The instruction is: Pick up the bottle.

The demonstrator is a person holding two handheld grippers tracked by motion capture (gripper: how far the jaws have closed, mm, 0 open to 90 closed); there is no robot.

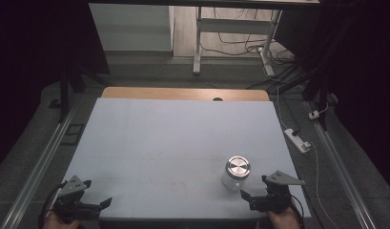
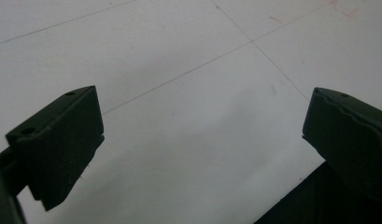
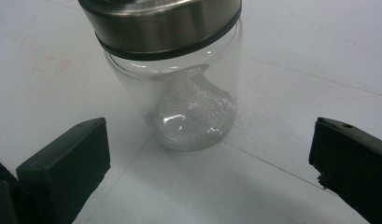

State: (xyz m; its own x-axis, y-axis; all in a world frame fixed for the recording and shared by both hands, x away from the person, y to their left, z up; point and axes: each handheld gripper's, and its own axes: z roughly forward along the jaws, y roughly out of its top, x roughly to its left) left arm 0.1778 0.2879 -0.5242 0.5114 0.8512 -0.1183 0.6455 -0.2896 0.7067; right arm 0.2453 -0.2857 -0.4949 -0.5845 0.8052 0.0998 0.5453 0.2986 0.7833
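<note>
A glass jar (image 1: 235, 174) with a metal lid (image 1: 238, 166) stands upright on the pale worktop (image 1: 173, 143), toward its near right part. In the right gripper view the jar (image 3: 191, 109) holds a clump of clear, crinkled material at its bottom; the lid (image 3: 163, 23) is seated on top.

The right hand-held gripper (image 1: 245, 195) sits just beside the jar on its near side — jaws spread wide, nothing between them, no contact with the glass. The jar lies ahead of the gap between the 2 jaws.

The left hand-held gripper (image 1: 104, 203) rests at the near left edge of the worktop, well apart from the jar — jaws likewise apart and empty, over bare surface.
</note>
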